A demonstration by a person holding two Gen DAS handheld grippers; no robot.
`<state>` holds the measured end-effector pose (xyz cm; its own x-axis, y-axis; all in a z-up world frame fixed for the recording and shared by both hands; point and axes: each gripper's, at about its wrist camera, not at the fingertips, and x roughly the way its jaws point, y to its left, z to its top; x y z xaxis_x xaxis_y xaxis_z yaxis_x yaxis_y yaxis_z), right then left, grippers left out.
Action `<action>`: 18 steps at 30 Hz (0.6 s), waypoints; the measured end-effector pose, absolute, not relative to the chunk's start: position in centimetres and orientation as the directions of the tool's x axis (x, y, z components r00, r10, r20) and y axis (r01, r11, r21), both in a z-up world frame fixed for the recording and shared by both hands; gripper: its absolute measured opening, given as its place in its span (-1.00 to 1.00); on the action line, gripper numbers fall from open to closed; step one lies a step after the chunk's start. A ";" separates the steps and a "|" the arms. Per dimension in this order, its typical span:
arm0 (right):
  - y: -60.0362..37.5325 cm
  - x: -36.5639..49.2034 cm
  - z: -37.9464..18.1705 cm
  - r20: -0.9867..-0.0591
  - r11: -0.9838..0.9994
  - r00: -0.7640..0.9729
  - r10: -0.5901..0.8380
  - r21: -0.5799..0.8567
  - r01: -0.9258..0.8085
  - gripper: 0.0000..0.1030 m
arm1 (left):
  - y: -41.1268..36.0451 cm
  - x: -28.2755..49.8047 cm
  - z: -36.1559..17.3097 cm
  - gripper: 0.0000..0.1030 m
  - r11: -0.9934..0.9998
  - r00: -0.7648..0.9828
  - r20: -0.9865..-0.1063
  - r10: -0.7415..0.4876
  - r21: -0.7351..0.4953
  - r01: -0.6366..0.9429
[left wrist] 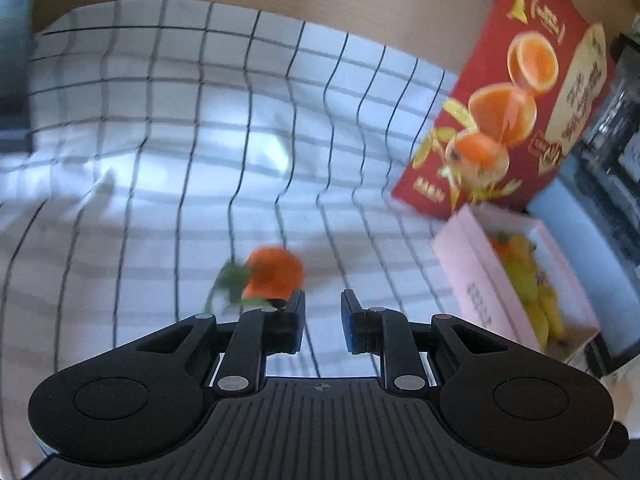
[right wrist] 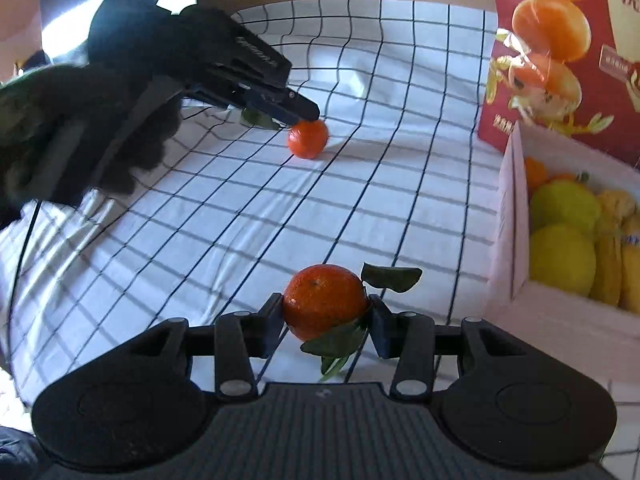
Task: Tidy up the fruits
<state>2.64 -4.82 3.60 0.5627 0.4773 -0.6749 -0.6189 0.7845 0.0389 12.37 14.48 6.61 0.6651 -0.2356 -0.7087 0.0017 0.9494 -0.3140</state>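
Note:
My right gripper [right wrist: 326,312] is shut on an orange tangerine [right wrist: 324,306] with green leaves, held just above the checked cloth [right wrist: 240,220]. A second leafy tangerine [right wrist: 307,139] lies farther back on the cloth. My left gripper [right wrist: 306,114] hovers right over that fruit. In the blurred left wrist view this tangerine [left wrist: 274,272] sits just left of and beyond the left finger [left wrist: 298,308]. The left gripper [left wrist: 323,308] shows a narrow gap with only cloth behind it. The pink box [right wrist: 514,240] at the right holds yellow-green fruits, bananas and an orange.
A tall red carton [right wrist: 560,40] printed with oranges stands behind the pink box [left wrist: 472,280]. The same carton [left wrist: 520,100] fills the upper right of the left wrist view. A gloved hand [right wrist: 80,140] holds the left gripper. A wooden surface borders the far side of the cloth [left wrist: 160,120].

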 end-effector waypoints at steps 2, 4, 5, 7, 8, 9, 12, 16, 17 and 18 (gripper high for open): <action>-4.9 2.2 3.4 -0.677 0.768 0.538 0.502 0.063 -0.637 -0.15 | 13.0 10.6 6.6 -0.57 0.967 0.648 -0.741 -0.176 -0.253 -0.028; -4.8 1.8 3.1 -0.680 0.749 0.517 0.519 0.070 -0.659 -0.15 | 12.2 9.5 6.5 -0.57 0.974 0.635 -0.760 -0.136 -0.219 -0.053; -4.6 1.8 2.9 -0.684 0.739 0.508 0.524 0.069 -0.670 -0.15 | 12.2 9.2 6.4 -0.57 0.975 0.627 -0.770 -0.122 -0.210 -0.069; -4.4 1.6 2.6 -0.687 0.726 0.499 0.528 0.060 -0.685 -0.14 | 11.8 8.5 6.3 -0.57 0.981 0.619 -0.781 -0.078 -0.171 -0.092; -4.3 1.5 2.5 -0.686 0.721 0.503 0.527 0.047 -0.691 -0.14 | 11.6 8.1 6.5 -0.57 0.984 0.621 -0.782 -0.060 -0.151 -0.095; -4.2 1.4 2.5 -0.685 0.717 0.504 0.527 0.038 -0.696 -0.13 | 11.4 7.8 6.7 -0.57 0.987 0.622 -0.782 -0.038 -0.128 -0.100; -4.3 1.4 2.6 -0.682 0.710 0.498 0.535 0.045 -0.702 -0.06 | 11.5 7.1 7.0 -0.57 0.985 0.618 -0.785 -0.040 -0.135 -0.108; -4.8 1.7 3.8 -0.647 0.702 0.512 0.565 0.051 -0.710 -0.01 | 11.8 6.3 6.9 -0.56 0.983 0.614 -0.789 -0.040 -0.142 -0.119; -4.9 1.9 4.3 -0.634 0.700 0.518 0.574 0.052 -0.712 0.05 | 11.8 6.1 6.8 -0.56 0.981 0.613 -0.789 -0.042 -0.147 -0.123; -5.1 2.1 4.9 -0.620 0.701 0.527 0.582 0.053 -0.711 0.12 | 12.1 5.8 6.8 -0.56 0.979 0.612 -0.789 -0.047 -0.158 -0.130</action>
